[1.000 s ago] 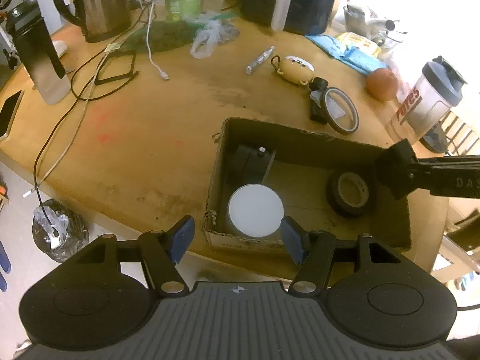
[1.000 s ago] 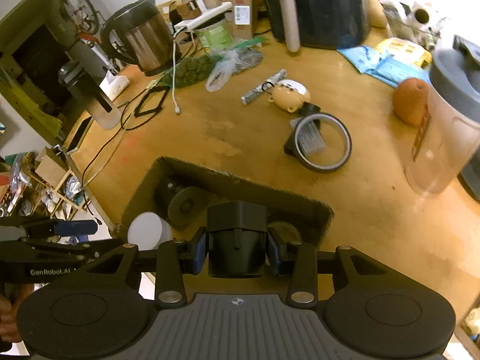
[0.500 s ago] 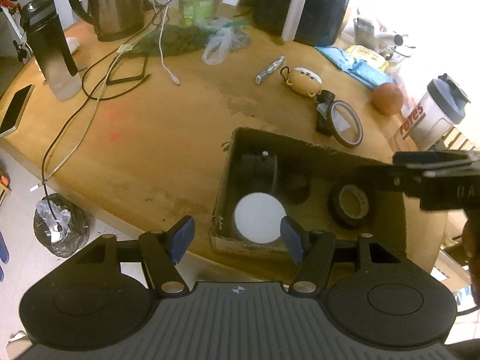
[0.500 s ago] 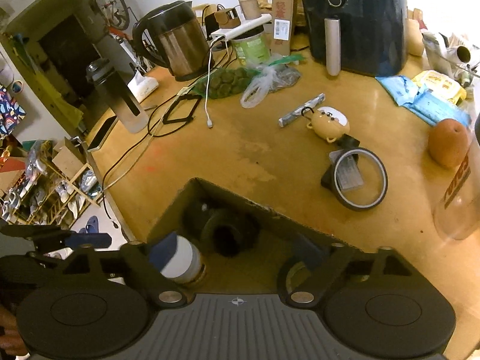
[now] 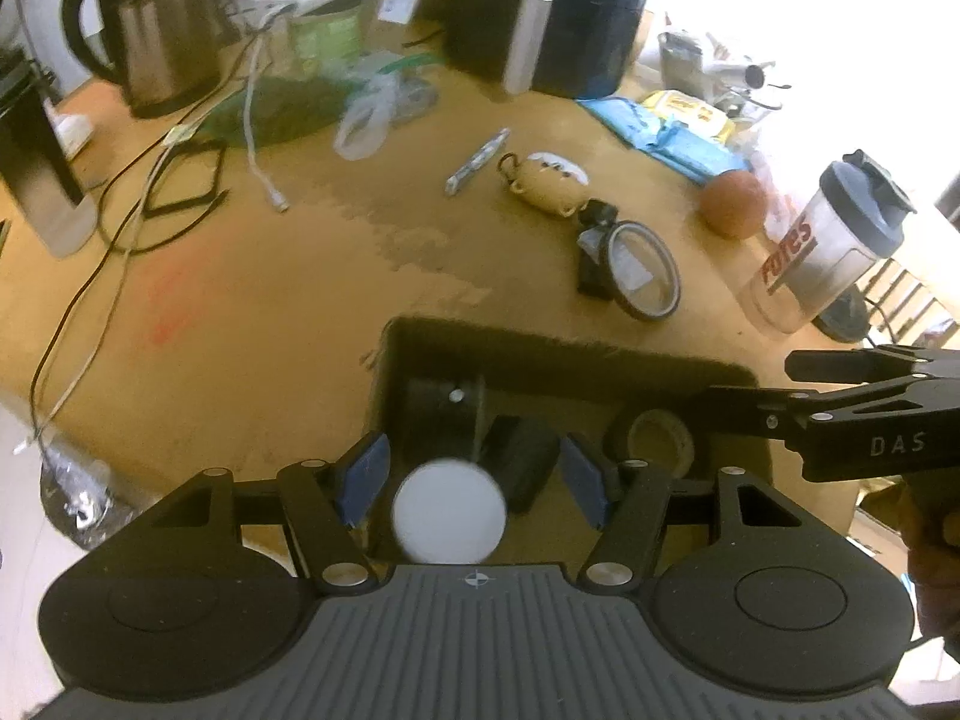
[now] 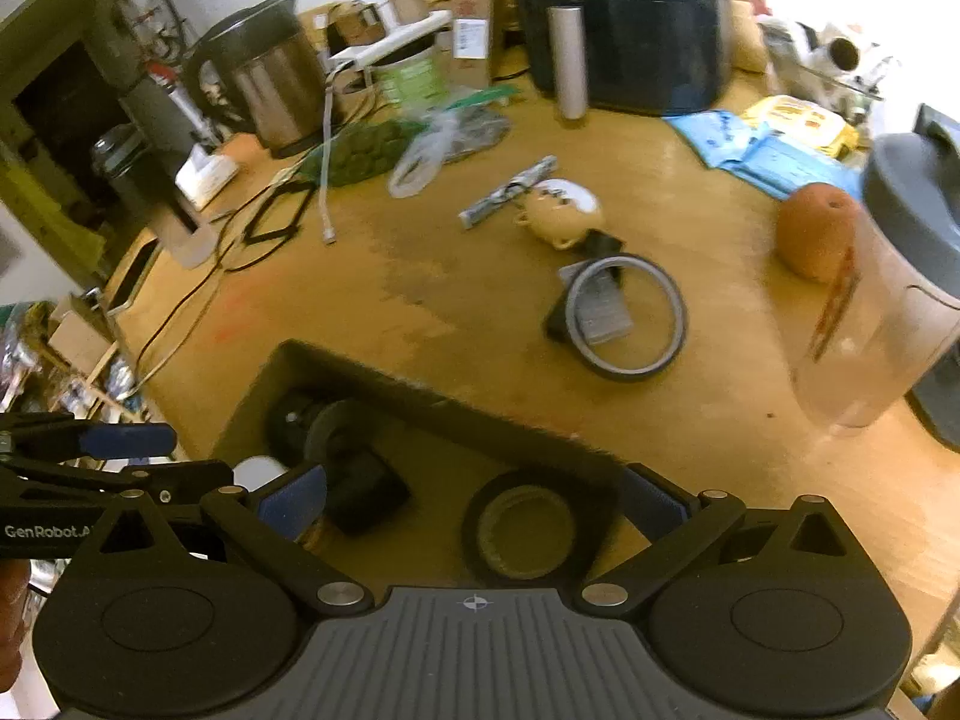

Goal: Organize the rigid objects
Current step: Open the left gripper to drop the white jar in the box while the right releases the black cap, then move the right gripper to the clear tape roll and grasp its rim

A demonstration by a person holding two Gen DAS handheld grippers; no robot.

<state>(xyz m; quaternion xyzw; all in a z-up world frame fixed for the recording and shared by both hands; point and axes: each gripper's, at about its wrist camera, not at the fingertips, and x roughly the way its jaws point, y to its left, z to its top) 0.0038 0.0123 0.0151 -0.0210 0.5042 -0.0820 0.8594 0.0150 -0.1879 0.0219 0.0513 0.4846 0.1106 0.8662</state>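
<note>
An open cardboard box (image 5: pixel 564 348) (image 6: pixel 420 390) sits at the near edge of the wooden table. Inside it lie a white-lidded jar (image 5: pixel 449 515) (image 6: pixel 258 471), a black block (image 5: pixel 522 468) (image 6: pixel 366 492), a black spool (image 5: pixel 444 414) (image 6: pixel 306 426) and a dark tape roll (image 5: pixel 657 441) (image 6: pixel 528 531). My left gripper (image 5: pixel 474 480) is open and empty above the jar. My right gripper (image 6: pixel 474 498) is open and empty above the tape roll and block; it also shows at the right of the left wrist view (image 5: pixel 840 408).
On the table beyond the box lie a thin tape ring (image 6: pixel 627 315) on a black item, a cream toy case (image 6: pixel 561 213), a silver stick (image 6: pixel 510 192), an orange (image 6: pixel 813 231), a shaker bottle (image 6: pixel 882 300), cables (image 5: pixel 120 228), a kettle (image 5: pixel 162 30) and an air fryer (image 6: pixel 624 18).
My right gripper opened and let go of the black block, which now lies in the box. Both grippers have drawn closer over the box.
</note>
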